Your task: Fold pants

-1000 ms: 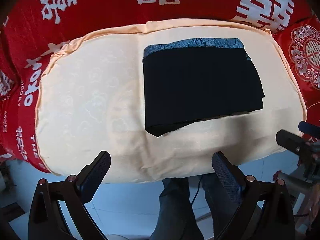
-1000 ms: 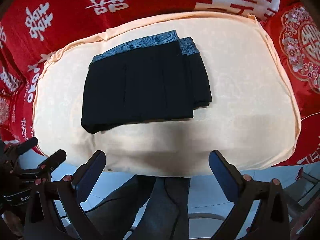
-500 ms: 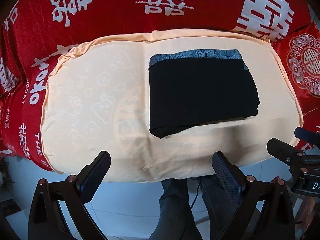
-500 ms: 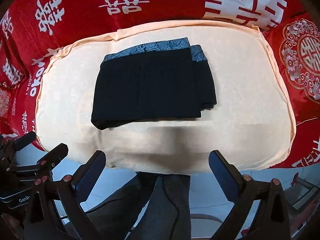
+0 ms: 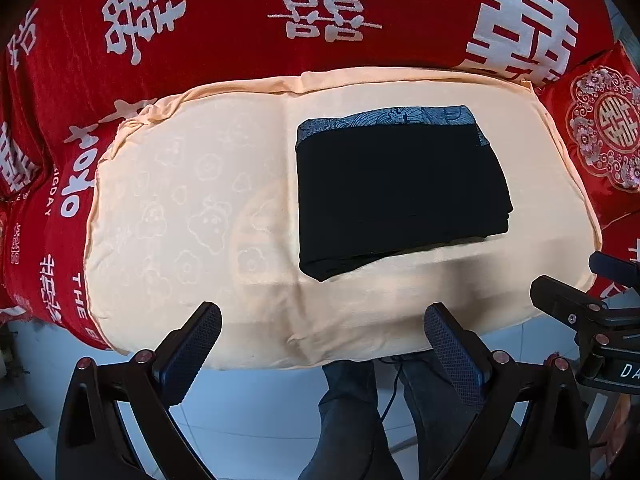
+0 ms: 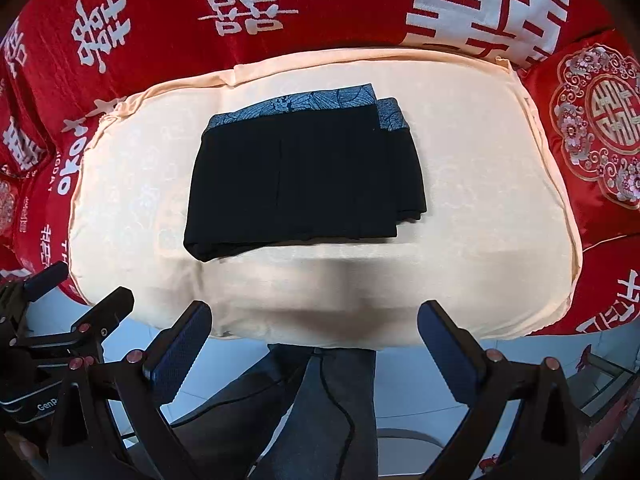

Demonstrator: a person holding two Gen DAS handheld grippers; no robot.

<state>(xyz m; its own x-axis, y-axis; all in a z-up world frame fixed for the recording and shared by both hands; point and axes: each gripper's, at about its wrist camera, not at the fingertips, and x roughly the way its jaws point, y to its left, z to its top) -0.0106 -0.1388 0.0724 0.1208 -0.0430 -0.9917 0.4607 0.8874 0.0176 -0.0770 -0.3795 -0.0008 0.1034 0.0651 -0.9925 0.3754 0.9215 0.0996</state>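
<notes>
Black pants (image 5: 400, 192) with a blue patterned waistband lie folded into a compact rectangle on a cream cushion (image 5: 192, 208); they also show in the right wrist view (image 6: 304, 180). My left gripper (image 5: 322, 340) is open and empty, held off the cushion's near edge, well short of the pants. My right gripper (image 6: 314, 340) is open and empty, also back from the near edge. The right gripper's body shows at the right of the left wrist view (image 5: 592, 320), and the left gripper's body shows at the left of the right wrist view (image 6: 60, 328).
The cream cushion (image 6: 480, 200) rests on a red bedspread (image 5: 320, 12) with white characters. A red embroidered pillow (image 6: 600, 120) sits at the right. Below the cushion edge are pale floor tiles and the person's legs (image 5: 360, 420) in dark jeans.
Both grippers have pulled back and away from the cushion, so the pants look smaller and farther. The pants have not moved. Both grippers stay open.
</notes>
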